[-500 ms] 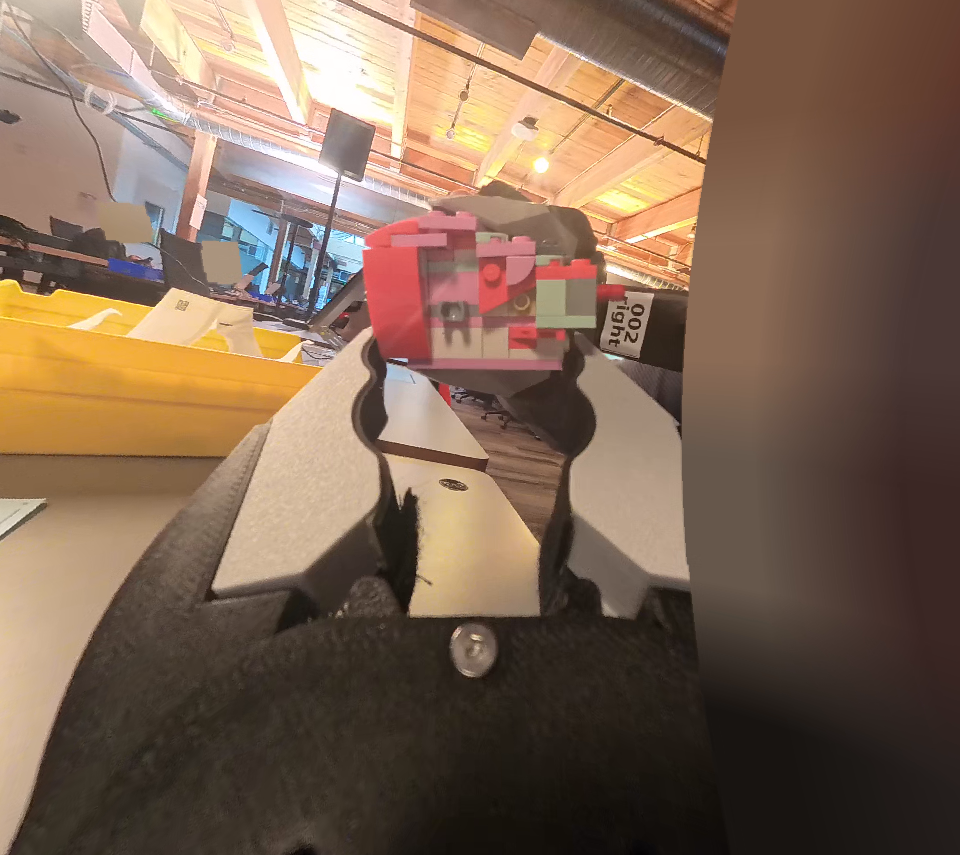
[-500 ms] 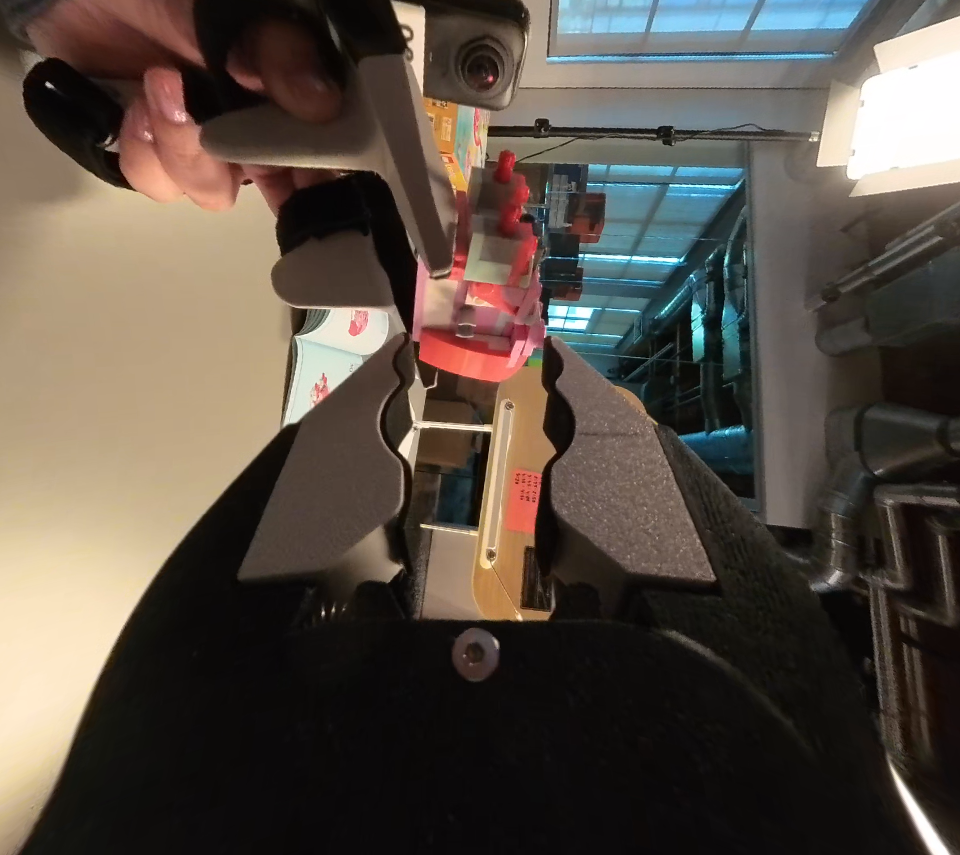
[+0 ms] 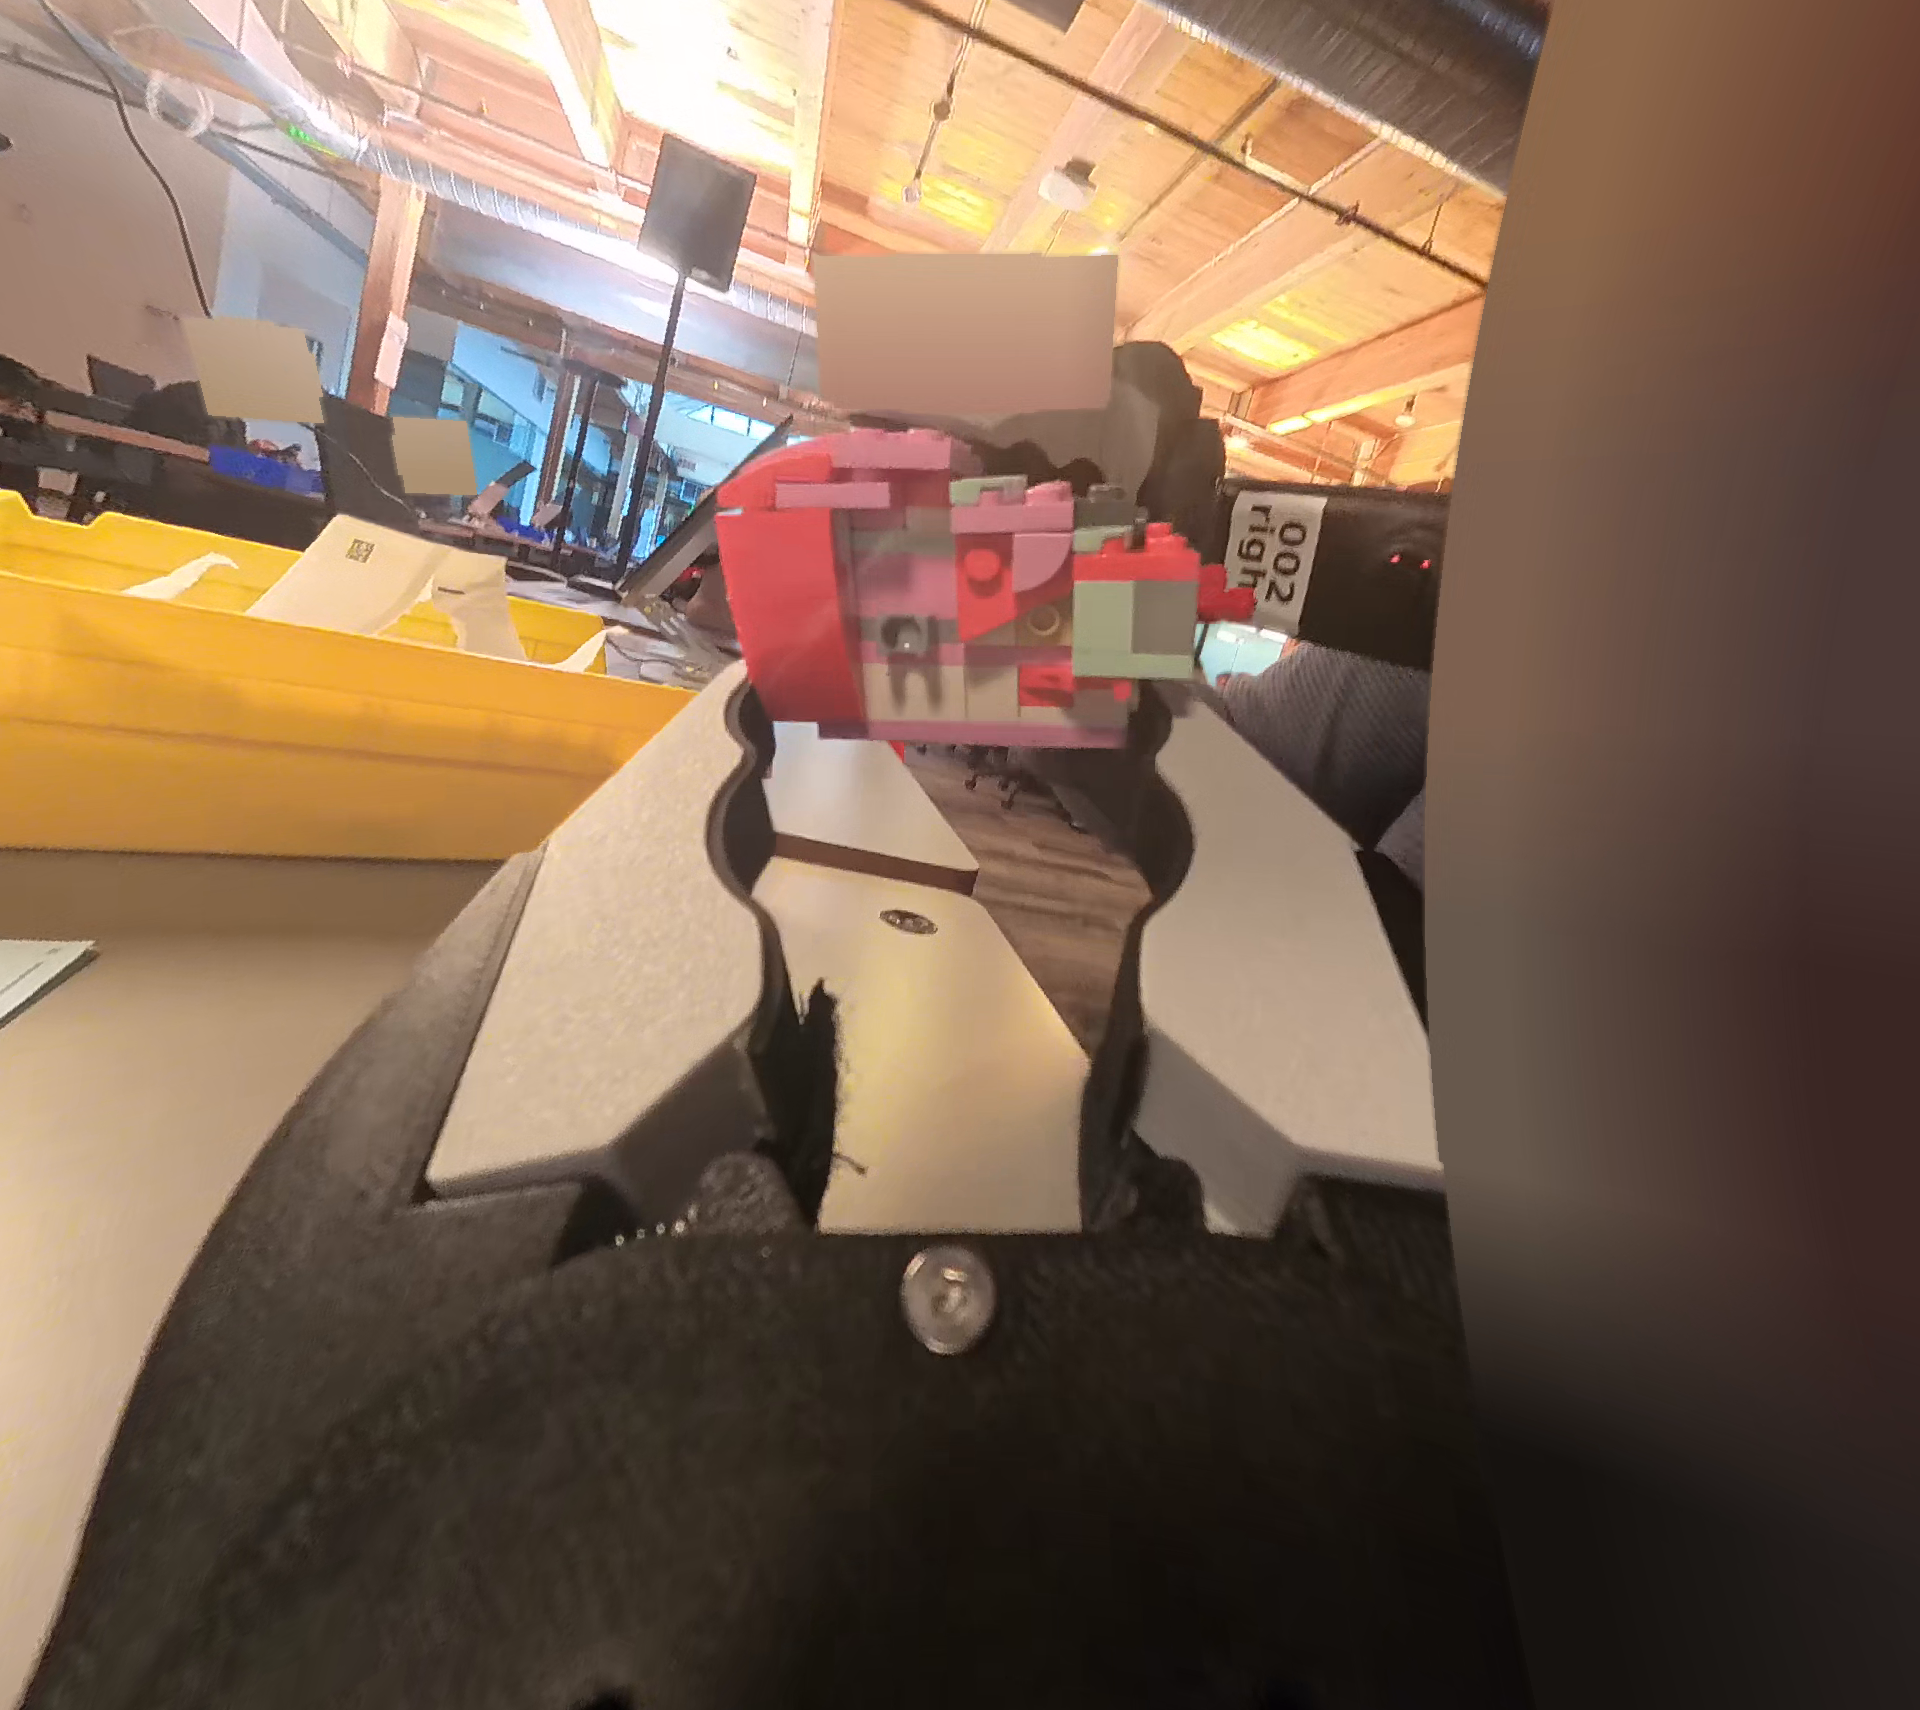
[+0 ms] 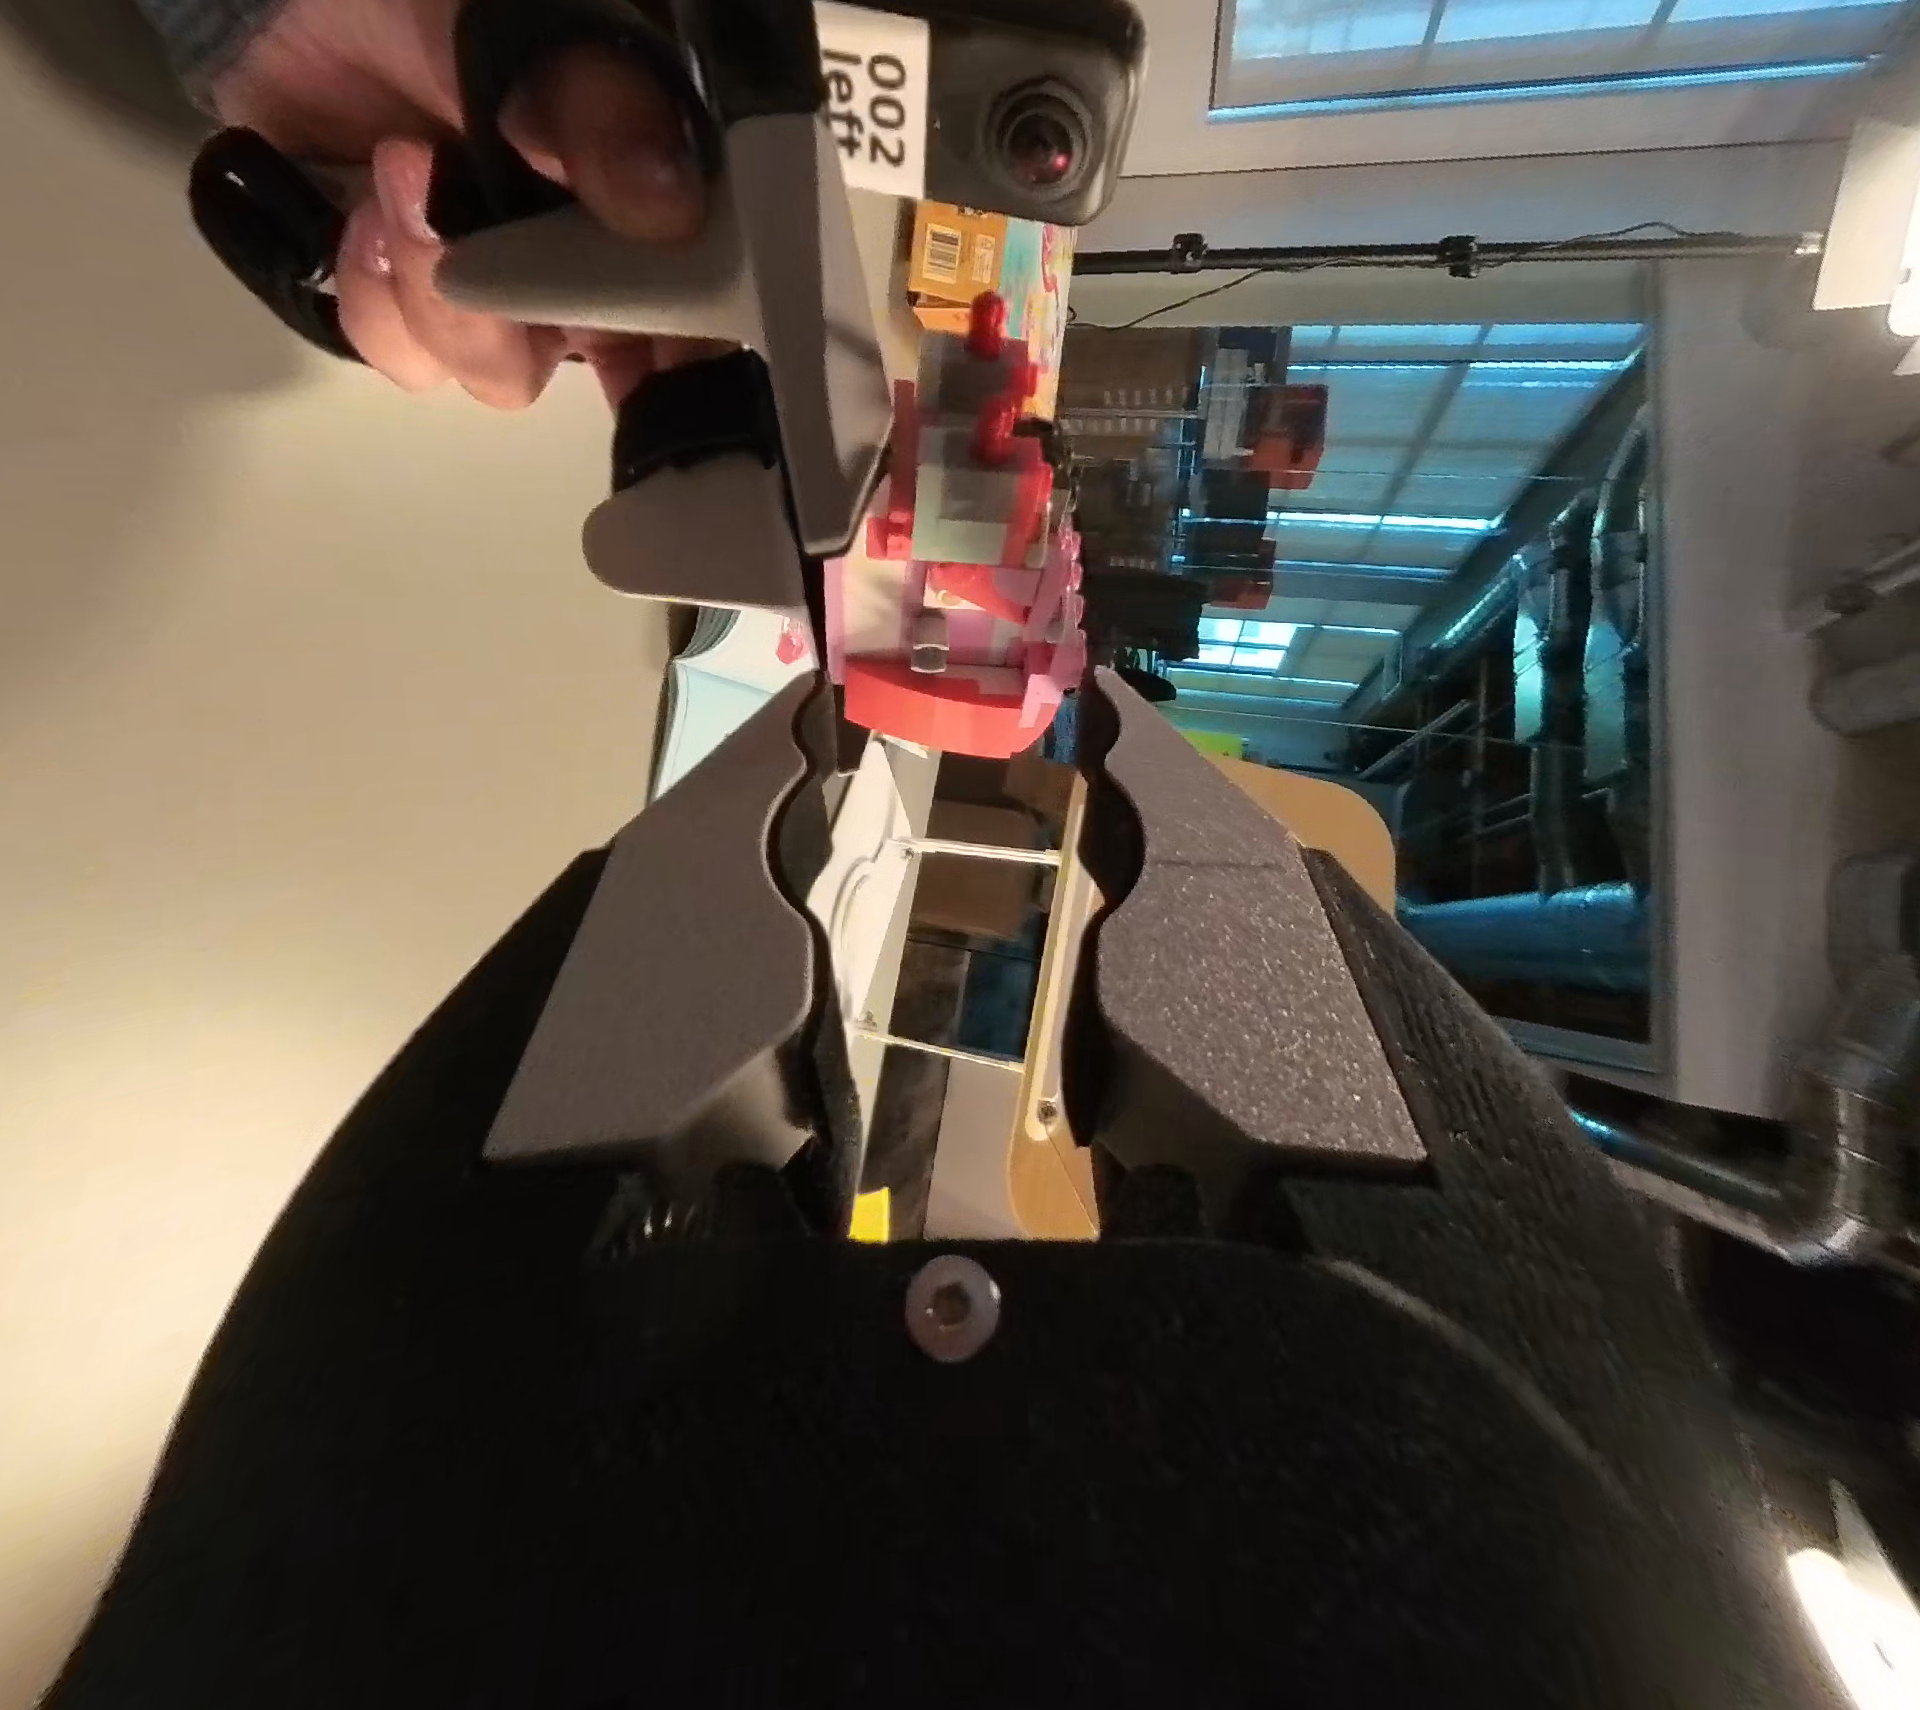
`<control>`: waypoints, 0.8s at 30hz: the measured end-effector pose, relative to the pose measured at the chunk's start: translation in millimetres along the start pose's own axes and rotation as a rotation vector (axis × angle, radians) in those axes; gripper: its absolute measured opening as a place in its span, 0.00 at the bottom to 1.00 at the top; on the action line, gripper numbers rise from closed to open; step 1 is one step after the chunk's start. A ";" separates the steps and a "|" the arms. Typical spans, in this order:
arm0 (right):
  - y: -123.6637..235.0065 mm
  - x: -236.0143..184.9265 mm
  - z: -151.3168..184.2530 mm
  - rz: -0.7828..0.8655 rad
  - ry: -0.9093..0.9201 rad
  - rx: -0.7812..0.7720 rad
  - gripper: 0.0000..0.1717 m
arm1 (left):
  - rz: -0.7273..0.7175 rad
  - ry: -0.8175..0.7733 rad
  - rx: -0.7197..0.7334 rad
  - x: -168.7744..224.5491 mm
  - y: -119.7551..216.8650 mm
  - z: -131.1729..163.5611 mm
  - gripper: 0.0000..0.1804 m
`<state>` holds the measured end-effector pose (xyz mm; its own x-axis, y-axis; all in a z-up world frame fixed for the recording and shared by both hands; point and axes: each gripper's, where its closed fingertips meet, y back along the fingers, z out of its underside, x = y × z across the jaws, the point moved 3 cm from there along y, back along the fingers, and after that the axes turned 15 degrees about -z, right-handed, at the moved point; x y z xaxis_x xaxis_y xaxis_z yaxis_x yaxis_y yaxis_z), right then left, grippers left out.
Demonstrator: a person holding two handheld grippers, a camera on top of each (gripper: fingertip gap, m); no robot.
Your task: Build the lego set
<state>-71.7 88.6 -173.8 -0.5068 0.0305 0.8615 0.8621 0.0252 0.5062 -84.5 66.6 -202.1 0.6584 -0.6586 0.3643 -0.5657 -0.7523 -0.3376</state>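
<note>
A small brick model [image 3: 935,600] of red, pink, grey and pale green bricks is held up in the air. My left gripper [image 3: 951,704] is shut on it lengthwise, one fingertip at the red end and one at the green-grey end. In the right wrist view the model [image 4: 956,611] hangs from the left gripper's grey fingers [image 4: 821,413], which a hand [image 4: 416,206] holds. My right gripper [image 4: 956,715] has its fingertips on either side of the model's red end, very close, with thin gaps showing. Its black body [image 3: 1340,569] shows behind the model.
A yellow bin [image 3: 260,725] with white paper stands at the left on the beige table [image 3: 156,1141]. An open booklet [image 4: 717,704] lies beyond the right fingers. A blurred dark upright shape [image 3: 1714,725] fills the right edge of the left wrist view. The grippers are tip to tip, or close to it.
My right fingers have narrowed around the model's red end. The left gripper keeps the same hold on the model, which has barely moved.
</note>
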 end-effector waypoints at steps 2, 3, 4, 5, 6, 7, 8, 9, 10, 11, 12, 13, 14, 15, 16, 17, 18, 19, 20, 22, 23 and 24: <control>-0.5 0.0 1.1 0.005 0.000 -0.009 0.26 | -0.012 -0.011 -0.007 -0.7 -0.5 -0.6 0.38; -1.5 -1.0 2.7 0.001 -0.004 -0.015 0.26 | -0.024 -0.011 -0.020 -2.0 -1.0 0.3 0.38; -2.2 -2.3 4.0 -0.001 -0.005 -0.019 0.26 | -0.040 -0.017 -0.035 -3.6 -1.7 2.1 0.38; -2.8 -3.4 5.0 -0.003 -0.005 -0.023 0.26 | -0.051 -0.026 -0.044 -4.6 -2.2 3.5 0.38; -3.2 -4.5 5.8 -0.008 -0.008 -0.029 0.26 | -0.058 -0.031 -0.053 -5.3 -2.5 5.0 0.38; -3.5 -5.5 6.5 -0.010 -0.009 -0.034 0.26 | -0.062 -0.030 -0.058 -6.0 -2.8 6.1 0.38; -4.0 -6.6 7.3 -0.012 -0.013 -0.037 0.26 | -0.064 -0.029 -0.062 -6.6 -3.1 7.0 0.38; -4.5 -7.9 8.6 -0.016 -0.015 -0.040 0.25 | -0.069 -0.029 -0.070 -7.5 -3.6 8.4 0.38; -5.3 -9.6 10.1 -0.022 -0.018 -0.042 0.25 | -0.076 -0.028 -0.080 -8.7 -4.2 10.2 0.38; -6.0 -11.6 11.9 -0.029 -0.020 -0.046 0.26 | -0.086 -0.027 -0.094 -10.1 -5.1 12.4 0.38; -6.5 -13.7 13.7 -0.035 -0.021 -0.049 0.26 | -0.094 -0.024 -0.111 -11.4 -5.9 14.7 0.38; -7.0 -15.4 15.5 -0.036 -0.023 -0.053 0.26 | -0.102 -0.022 -0.126 -12.5 -6.9 16.7 0.38; -7.7 -16.9 17.0 -0.031 -0.021 -0.056 0.26 | -0.118 -0.026 -0.135 -14.0 -7.9 18.1 0.39; -8.9 -19.2 18.4 -0.025 -0.013 -0.062 0.26 | -0.146 -0.041 -0.133 -15.9 -8.7 17.9 0.40; -10.8 -21.6 21.0 -0.025 -0.017 -0.077 0.26 | -0.187 -0.071 -0.127 -18.8 -8.8 17.4 0.44; -12.8 -23.8 23.6 -0.022 -0.021 -0.092 0.26 | -0.236 -0.116 -0.132 -22.5 -8.3 17.8 0.47; -15.0 -26.5 26.1 -0.022 -0.019 -0.105 0.26 | -0.271 -0.163 -0.131 -24.0 -7.9 17.5 0.48; -16.6 -28.3 28.1 -0.017 -0.021 -0.115 0.26 | -0.299 -0.199 -0.128 -24.6 -7.8 16.8 0.48; -18.0 -29.3 29.4 -0.011 -0.030 -0.118 0.26 | -0.334 -0.229 -0.137 -27.3 -7.8 18.1 0.46; -20.0 -30.8 31.4 -0.001 -0.042 -0.125 0.26 | -0.370 -0.249 -0.150 -30.1 -8.0 20.3 0.45; -20.8 -31.0 32.5 0.006 -0.045 -0.131 0.26 | -0.378 -0.242 -0.152 -31.1 -8.2 21.0 0.45; -21.8 -31.3 34.1 0.013 -0.045 -0.140 0.26 | -0.388 -0.229 -0.155 -32.4 -8.4 21.8 0.45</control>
<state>-74.8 121.2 -213.2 -0.4924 0.0751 0.8671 0.8595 -0.1152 0.4980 -90.3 94.7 -230.0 0.9184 -0.3210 0.2314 -0.3124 -0.9471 -0.0742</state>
